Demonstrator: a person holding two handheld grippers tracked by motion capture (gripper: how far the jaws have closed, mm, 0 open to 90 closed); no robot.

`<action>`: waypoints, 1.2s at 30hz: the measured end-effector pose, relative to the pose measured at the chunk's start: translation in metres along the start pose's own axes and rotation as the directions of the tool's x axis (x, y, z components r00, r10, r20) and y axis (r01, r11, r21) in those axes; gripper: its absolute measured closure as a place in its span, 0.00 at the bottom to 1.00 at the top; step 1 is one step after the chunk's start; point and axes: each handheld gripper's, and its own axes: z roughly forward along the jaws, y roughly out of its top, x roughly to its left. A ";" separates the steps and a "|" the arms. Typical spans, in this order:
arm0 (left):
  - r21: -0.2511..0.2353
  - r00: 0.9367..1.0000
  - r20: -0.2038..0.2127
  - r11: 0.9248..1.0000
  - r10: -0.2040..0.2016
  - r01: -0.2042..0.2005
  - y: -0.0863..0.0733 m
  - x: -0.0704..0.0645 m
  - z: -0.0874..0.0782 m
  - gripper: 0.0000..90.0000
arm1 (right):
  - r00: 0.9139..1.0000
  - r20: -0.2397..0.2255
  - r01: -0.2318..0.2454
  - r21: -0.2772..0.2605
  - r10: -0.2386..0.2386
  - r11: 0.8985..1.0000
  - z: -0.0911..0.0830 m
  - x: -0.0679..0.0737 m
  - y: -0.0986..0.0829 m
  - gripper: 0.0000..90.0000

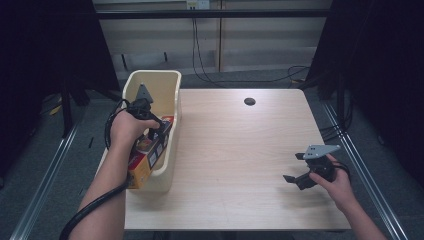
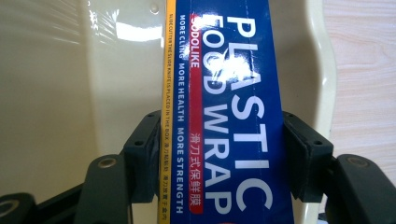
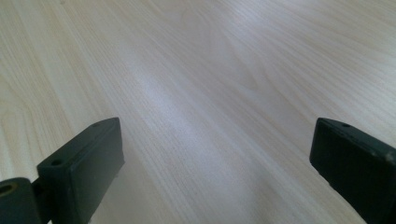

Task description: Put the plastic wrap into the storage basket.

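Two grippers: left gripper point(image 2: 219, 154) clamps food wrap box point(image 2: 224, 116) inside cream bin point(image 1: 167, 85) (walls close around); right gripper point(image 3: 217, 163) gapes over bare table point(image 3: 210, 70).

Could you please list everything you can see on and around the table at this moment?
Food wrap box: one, blue with a yellow edge, in the bin, clamped by the left gripper.
Bin: one, cream, at the table's left edge.
Table: one, light wood, centre.
Hole: one, dark, far side of the table.
Cables: several, black, on the floor behind.
Left gripper: one, black, inside the bin.
Right gripper: one, black, open above the table's right side.
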 end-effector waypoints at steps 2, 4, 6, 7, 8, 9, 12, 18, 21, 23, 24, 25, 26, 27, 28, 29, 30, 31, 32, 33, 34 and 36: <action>0.007 1.000 0.002 1.000 0.004 -0.004 0.000 0.001 0.001 0.44 | 1.000 0.000 0.000 -0.001 0.000 1.000 0.000 0.000 0.000 0.03; 0.004 1.000 0.002 1.000 -0.005 0.005 0.000 0.001 0.002 0.44 | 1.000 -0.002 0.004 -0.001 -0.004 1.000 0.001 0.000 0.000 0.03; 0.004 1.000 0.004 1.000 -0.004 0.004 0.000 0.001 0.003 0.44 | 1.000 -0.001 0.002 0.001 -0.002 1.000 0.001 0.000 0.000 0.03; 0.008 1.000 0.002 1.000 0.002 -0.002 0.000 0.001 0.004 0.43 | 1.000 -0.001 0.002 0.001 -0.002 1.000 0.000 0.000 0.000 0.03; 0.007 1.000 -0.001 1.000 0.003 -0.003 0.000 0.002 0.004 0.43 | 1.000 -0.002 0.002 0.001 -0.002 1.000 0.000 0.000 0.000 0.03; 0.006 1.000 0.004 1.000 -0.005 0.005 0.000 0.001 0.005 0.43 | 1.000 -0.002 0.002 0.001 -0.002 1.000 0.000 0.000 0.000 0.03; 0.006 1.000 0.008 1.000 -0.008 0.008 0.000 0.002 0.007 0.43 | 1.000 -0.004 0.003 0.000 -0.003 1.000 0.001 0.000 0.000 0.03; 0.016 1.000 0.010 1.000 0.001 -0.001 0.001 0.003 0.007 0.42 | 1.000 -0.003 0.006 0.004 -0.006 1.000 0.001 0.001 0.000 0.03; 0.007 1.000 0.019 1.000 -0.013 0.013 0.001 0.003 0.006 0.42 | 1.000 0.002 0.005 0.002 -0.005 1.000 0.001 0.001 0.000 0.03; -0.014 0.999 0.033 1.000 -0.017 0.017 0.001 0.004 0.004 0.41 | 1.000 -0.003 0.006 0.002 -0.006 1.000 0.001 0.001 0.000 0.03; -0.016 0.999 0.038 1.000 -0.018 0.019 0.001 0.005 0.002 0.41 | 1.000 -0.003 0.006 0.003 -0.006 1.000 0.001 0.001 0.000 0.03; -0.028 0.999 0.044 0.999 -0.020 0.022 0.001 0.005 0.001 0.40 | 1.000 -0.003 0.007 0.004 -0.007 1.000 0.001 0.001 0.000 0.03; -0.031 0.999 0.051 0.999 -0.014 0.015 0.001 0.005 0.000 0.39 | 1.000 -0.005 0.008 0.006 -0.007 1.000 0.001 0.001 0.000 0.03; -0.037 0.998 0.055 0.999 -0.011 0.013 0.001 0.005 -0.001 0.37 | 1.000 -0.004 0.008 0.006 -0.008 1.000 0.001 0.001 0.001 0.03; -0.036 0.998 0.057 0.999 -0.011 0.013 0.000 0.004 -0.001 0.36 | 1.000 -0.003 0.007 0.007 -0.007 1.000 0.001 0.001 0.001 0.03; -0.041 0.998 0.055 0.999 -0.003 0.006 0.000 0.004 -0.001 0.35 | 1.000 -0.003 0.006 0.006 -0.006 1.000 0.001 0.001 0.001 0.03; -0.044 0.998 0.056 0.999 -0.002 0.005 0.000 0.003 -0.001 0.35 | 1.000 0.001 0.005 0.005 -0.005 1.000 0.001 0.001 0.001 0.03; -0.047 0.998 0.060 0.999 0.005 -0.003 0.000 0.003 -0.002 0.33 | 1.000 0.004 0.002 0.004 -0.002 1.000 0.000 0.001 0.001 0.03; -0.054 0.998 0.067 0.999 0.006 -0.002 0.001 0.003 -0.002 0.32 | 1.000 0.001 0.005 0.001 -0.005 1.000 0.001 0.001 0.001 0.03; -0.060 0.998 0.066 0.998 0.007 -0.003 0.001 0.002 -0.003 0.30 | 1.000 0.001 0.007 0.004 -0.007 1.000 0.001 0.001 0.001 0.03; -0.069 0.998 0.064 0.998 0.007 -0.002 0.001 0.001 -0.004 0.29 | 1.000 0.002 0.009 0.006 -0.009 1.000 0.001 0.002 0.000 0.03; -0.076 0.997 0.072 0.997 0.017 -0.012 0.001 0.000 -0.007 0.26 | 1.000 0.001 0.008 0.005 -0.008 1.000 0.000 0.002 0.000 0.03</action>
